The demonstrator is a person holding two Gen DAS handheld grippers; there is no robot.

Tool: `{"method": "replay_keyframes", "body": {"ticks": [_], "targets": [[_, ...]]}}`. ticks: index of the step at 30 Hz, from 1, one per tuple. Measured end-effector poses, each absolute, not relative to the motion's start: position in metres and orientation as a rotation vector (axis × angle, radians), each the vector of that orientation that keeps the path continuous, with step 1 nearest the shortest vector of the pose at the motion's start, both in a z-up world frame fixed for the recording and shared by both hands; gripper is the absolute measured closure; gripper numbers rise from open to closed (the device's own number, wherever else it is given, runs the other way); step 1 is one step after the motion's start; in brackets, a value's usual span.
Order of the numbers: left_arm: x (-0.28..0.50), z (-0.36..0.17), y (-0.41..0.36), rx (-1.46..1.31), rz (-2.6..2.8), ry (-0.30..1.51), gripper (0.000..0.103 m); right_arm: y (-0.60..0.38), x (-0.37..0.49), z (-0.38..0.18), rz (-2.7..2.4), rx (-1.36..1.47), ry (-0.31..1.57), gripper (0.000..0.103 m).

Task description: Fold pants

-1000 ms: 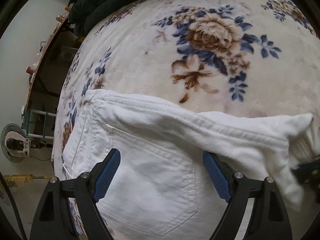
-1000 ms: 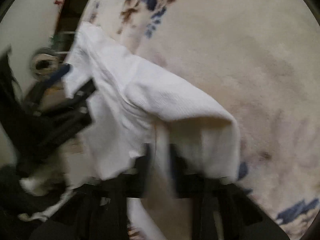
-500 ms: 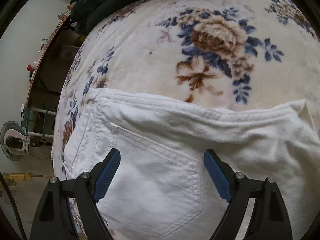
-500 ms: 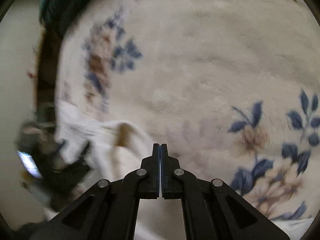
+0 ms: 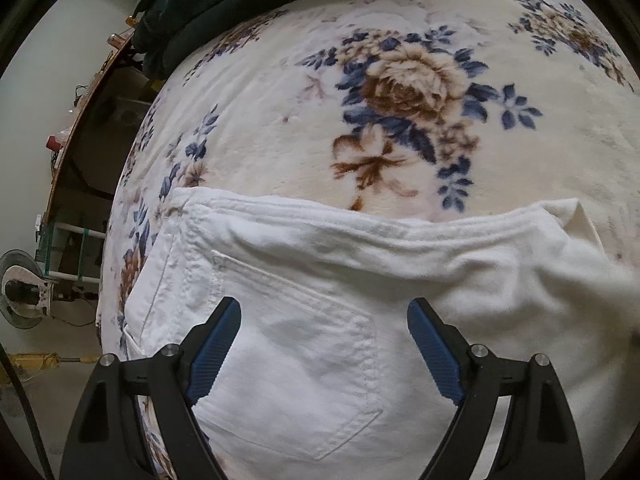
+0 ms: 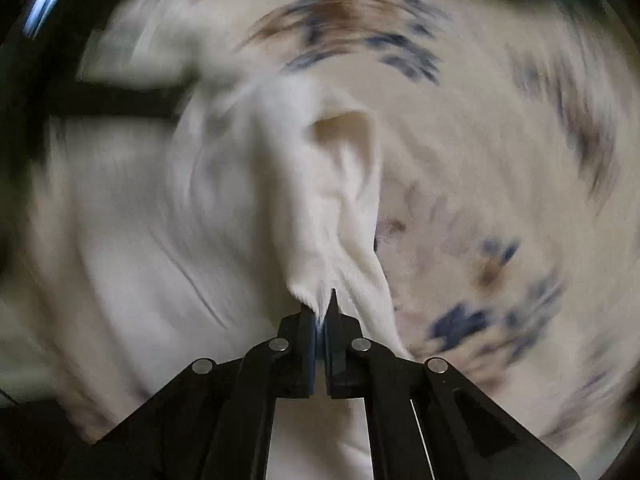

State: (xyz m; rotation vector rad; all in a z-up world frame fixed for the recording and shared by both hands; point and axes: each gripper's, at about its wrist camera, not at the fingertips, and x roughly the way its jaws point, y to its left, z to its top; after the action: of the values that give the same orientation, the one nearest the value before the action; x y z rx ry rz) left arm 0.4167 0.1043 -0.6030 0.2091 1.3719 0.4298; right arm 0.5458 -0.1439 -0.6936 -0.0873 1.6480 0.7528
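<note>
White pants (image 5: 360, 288) lie folded on a cream blanket with blue and brown flowers (image 5: 404, 88). A back pocket (image 5: 296, 360) faces up. My left gripper (image 5: 324, 308) hovers over that pocket, jaws wide open, with nothing between its blue pads (image 5: 216, 344). In the blurred right wrist view my right gripper (image 6: 320, 312) is shut, and a pinch of the white pants (image 6: 328, 216) gathers into its tips. From there the cloth runs up in a ridge. The pants' right corner (image 5: 576, 220) stands slightly raised.
A dark green blanket (image 5: 224, 4) is bunched at the far edge of the bed. To the left the bed drops off to a wooden shelf edge (image 5: 64, 148), a floor fan (image 5: 20, 292) and a bare floor.
The folded leg has settled flat, and its right corner now lies further right. My right gripper swung away over the blanket, then came back onto the white cloth. The left gripper stayed put.
</note>
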Motion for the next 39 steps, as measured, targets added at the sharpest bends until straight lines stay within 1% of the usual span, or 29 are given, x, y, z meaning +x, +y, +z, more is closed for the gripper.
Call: {"method": "replay_keyframes", "body": {"ticks": [3, 4, 6, 8, 10, 12, 13, 15, 17, 19, 21, 22, 23, 25, 26, 27, 28, 29, 30, 31, 32, 34, 36, 39], "targets": [[0.418, -0.607, 0.108, 0.184, 0.41, 1.393, 0.017, -0.217, 0.596, -0.734, 0.607, 0.516, 1.786, 0.099], [0.419, -0.608, 0.108, 0.182, 0.41, 1.397, 0.017, -0.232, 0.604, -0.743, 0.549, 0.57, 1.784, 0.099], [0.42, -0.608, 0.108, 0.196, 0.411, 1.398, 0.017, -0.226, 0.605, -0.741, 0.563, 0.466, 1.769, 0.099], [0.421, -0.609, 0.109, 0.202, 0.408, 1.399, 0.017, -0.21, 0.601, -0.743, 0.586, 0.431, 1.843, 0.094], [0.422, -0.61, 0.11, 0.203, 0.402, 1.405, 0.017, -0.211, 0.601, -0.737, 0.55, 0.363, 1.888, 0.086], [0.422, -0.608, 0.112, 0.21, 0.403, 1.403, 0.017, -0.211, 0.607, -0.725, 0.492, 0.315, 1.837, 0.084], [0.422, -0.607, 0.113, 0.211, 0.404, 1.401, 0.017, -0.21, 0.611, -0.712, 0.48, 0.304, 1.785, 0.08], [0.421, -0.607, 0.116, 0.212, 0.407, 1.401, 0.017, -0.205, 0.618, -0.683, 0.519, 0.31, 1.666, 0.08], [0.42, -0.61, 0.118, 0.214, 0.408, 1.411, 0.017, -0.189, 0.616, -0.671, 0.594, 0.292, 1.629, 0.078], [0.419, -0.612, 0.118, 0.232, 0.417, 1.415, 0.017, -0.164, 0.614, -0.681, 0.711, 0.295, 1.645, 0.079], [0.416, -0.61, 0.118, 0.241, 0.418, 1.412, 0.017, -0.155, 0.615, -0.716, 0.577, 0.085, 1.69, 0.081], [0.415, -0.608, 0.116, 0.246, 0.418, 1.407, 0.017, -0.164, 0.62, -0.739, 0.456, 0.069, 1.75, 0.087], [0.413, -0.606, 0.115, 0.25, 0.413, 1.401, 0.017, -0.181, 0.626, -0.755, 0.382, 0.159, 1.795, 0.095], [0.411, -0.6, 0.111, 0.256, 0.404, 1.385, 0.017, -0.205, 0.63, -0.751, 0.364, 0.312, 1.799, 0.096], [0.409, -0.597, 0.109, 0.253, 0.398, 1.378, 0.017, -0.213, 0.627, -0.738, 0.355, 0.325, 1.771, 0.091], [0.408, -0.594, 0.106, 0.242, 0.386, 1.38, 0.017, -0.224, 0.622, -0.717, 0.357, 0.331, 1.723, 0.089], [0.407, -0.591, 0.102, 0.227, 0.373, 1.382, 0.017, -0.239, 0.611, -0.694, 0.366, 0.349, 1.675, 0.085], [0.405, -0.586, 0.095, 0.203, 0.349, 1.381, 0.017, -0.249, 0.602, -0.679, 0.361, 0.371, 1.643, 0.071], [0.402, -0.581, 0.087, 0.187, 0.321, 1.381, 0.017, -0.27, 0.583, -0.659, 0.34, 0.412, 1.602, 0.061], [0.4, -0.577, 0.079, 0.178, 0.298, 1.38, 0.017, -0.292, 0.565, -0.645, 0.299, 0.449, 1.575, 0.043], [0.398, -0.573, 0.068, 0.171, 0.274, 1.379, 0.017, -0.309, 0.551, -0.635, 0.249, 0.485, 1.556, 0.04], [0.392, -0.565, 0.037, 0.149, 0.205, 1.379, 0.017, -0.371, 0.497, -0.622, 0.075, 0.594, 1.535, 0.04], [0.384, -0.565, -0.002, 0.145, 0.133, 1.386, 0.017, -0.432, 0.438, -0.624, -0.1, 0.773, 1.498, 0.04], [0.373, -0.575, -0.064, 0.169, 0.049, 1.403, 0.017, -0.508, 0.348, -0.648, -0.317, 1.064, 1.376, 0.04]]}}
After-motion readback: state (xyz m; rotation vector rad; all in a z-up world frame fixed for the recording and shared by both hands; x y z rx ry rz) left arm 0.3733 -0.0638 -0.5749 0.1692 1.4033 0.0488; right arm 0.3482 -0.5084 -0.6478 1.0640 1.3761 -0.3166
